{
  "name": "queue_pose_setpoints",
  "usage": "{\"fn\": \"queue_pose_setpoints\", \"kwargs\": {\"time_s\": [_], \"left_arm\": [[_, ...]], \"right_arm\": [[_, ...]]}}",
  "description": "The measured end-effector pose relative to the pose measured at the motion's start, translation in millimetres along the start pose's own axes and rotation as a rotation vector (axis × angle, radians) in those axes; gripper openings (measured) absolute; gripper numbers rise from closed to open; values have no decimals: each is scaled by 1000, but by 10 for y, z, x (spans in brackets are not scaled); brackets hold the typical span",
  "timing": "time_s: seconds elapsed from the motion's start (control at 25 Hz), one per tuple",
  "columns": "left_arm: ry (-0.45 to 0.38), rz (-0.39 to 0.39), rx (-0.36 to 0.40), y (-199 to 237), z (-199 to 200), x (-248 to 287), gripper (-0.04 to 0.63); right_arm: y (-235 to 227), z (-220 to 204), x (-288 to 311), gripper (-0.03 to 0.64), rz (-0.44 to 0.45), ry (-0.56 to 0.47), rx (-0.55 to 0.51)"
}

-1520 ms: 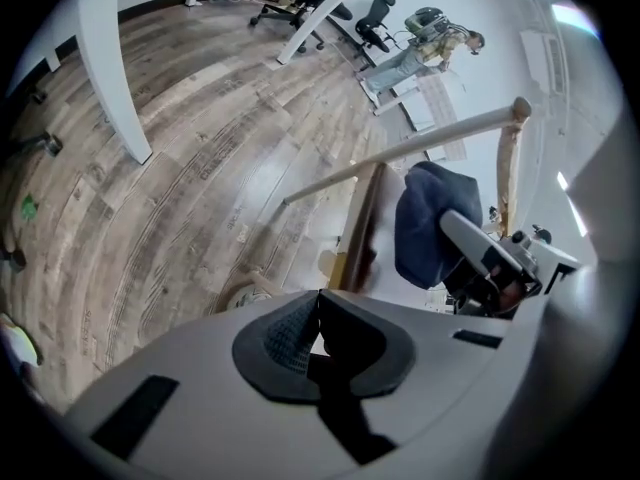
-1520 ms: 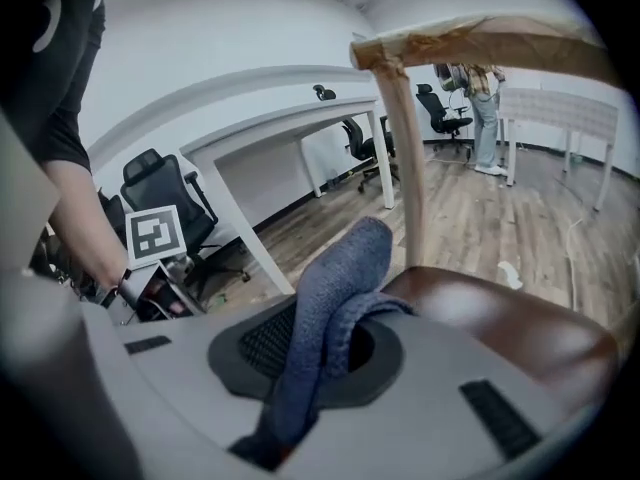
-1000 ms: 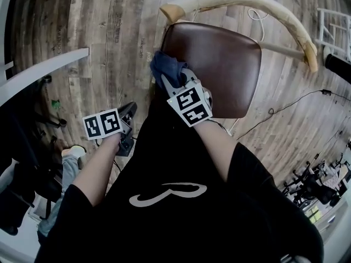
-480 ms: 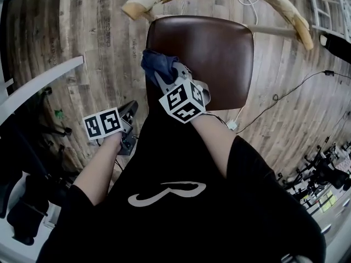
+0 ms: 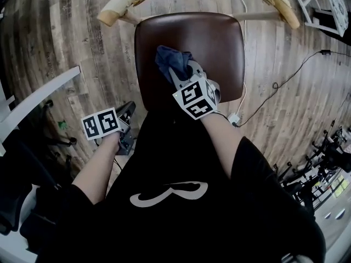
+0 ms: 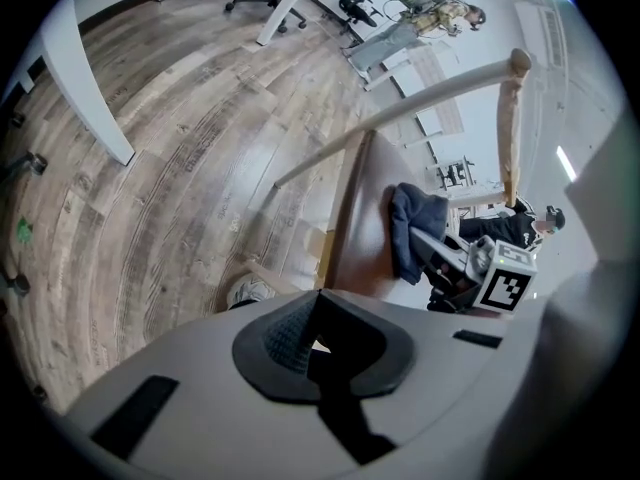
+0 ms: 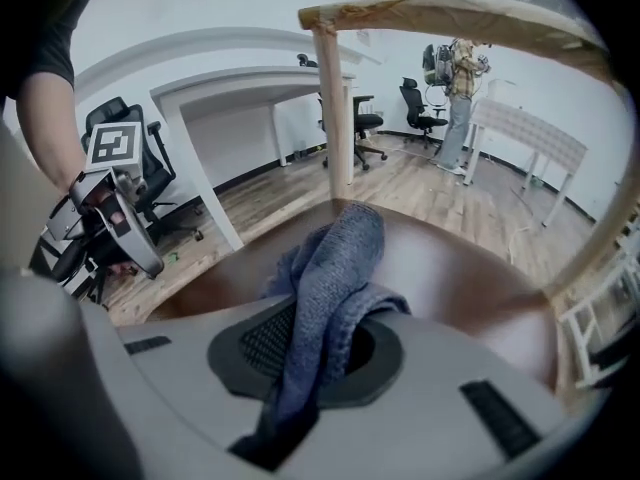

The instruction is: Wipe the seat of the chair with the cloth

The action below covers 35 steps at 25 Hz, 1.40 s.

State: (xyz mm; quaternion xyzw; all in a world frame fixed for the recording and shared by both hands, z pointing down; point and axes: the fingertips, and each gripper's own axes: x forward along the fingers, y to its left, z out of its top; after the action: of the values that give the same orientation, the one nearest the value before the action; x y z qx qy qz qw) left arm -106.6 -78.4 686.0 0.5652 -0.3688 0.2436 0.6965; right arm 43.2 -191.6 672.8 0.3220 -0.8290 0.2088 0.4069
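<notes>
The chair's brown leather seat [image 5: 214,43] fills the upper middle of the head view. A dark blue cloth [image 5: 171,61] lies bunched on its left half, and my right gripper [image 5: 180,74] is shut on it and holds it down on the leather. In the right gripper view the cloth [image 7: 335,268] runs up between the jaws of that gripper [image 7: 320,353] and drapes onto the seat [image 7: 460,268]. My left gripper [image 5: 127,119] hangs off the chair's left front corner, over the floor. Its jaws [image 6: 315,340] are shut with nothing between them.
A curved pale wooden backrest [image 5: 118,10] arcs behind the seat. Cables [image 5: 285,81] and a white adapter [image 5: 234,118] lie on the wooden floor to the right. A white desk leg [image 5: 49,89] stands left, a white rack [image 5: 321,4] at the top right.
My right gripper has slid the cloth from the seat's left edge in toward its middle. The left gripper has stayed where it was.
</notes>
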Motion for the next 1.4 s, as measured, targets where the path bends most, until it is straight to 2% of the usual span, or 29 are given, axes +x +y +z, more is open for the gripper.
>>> {"fn": "queue_pose_setpoints", "kwargs": {"time_s": [0.44, 0.72, 1.0, 1.24, 1.4], "left_arm": [[29, 3, 44, -84, 65, 49, 14], [49, 17, 71, -75, -2, 44, 14], [52, 38, 60, 31, -62, 34, 14], [37, 25, 36, 21, -107, 33, 15], [12, 10, 13, 32, -109, 1, 14]], "right_arm": [[-686, -468, -394, 51, -192, 29, 102], [-1169, -905, -748, 51, -336, 46, 221], [-1537, -1222, -1038, 51, -452, 87, 289], [-1611, -1265, -1088, 50, -472, 118, 338], [-1502, -1039, -1100, 49, -424, 70, 378]]}}
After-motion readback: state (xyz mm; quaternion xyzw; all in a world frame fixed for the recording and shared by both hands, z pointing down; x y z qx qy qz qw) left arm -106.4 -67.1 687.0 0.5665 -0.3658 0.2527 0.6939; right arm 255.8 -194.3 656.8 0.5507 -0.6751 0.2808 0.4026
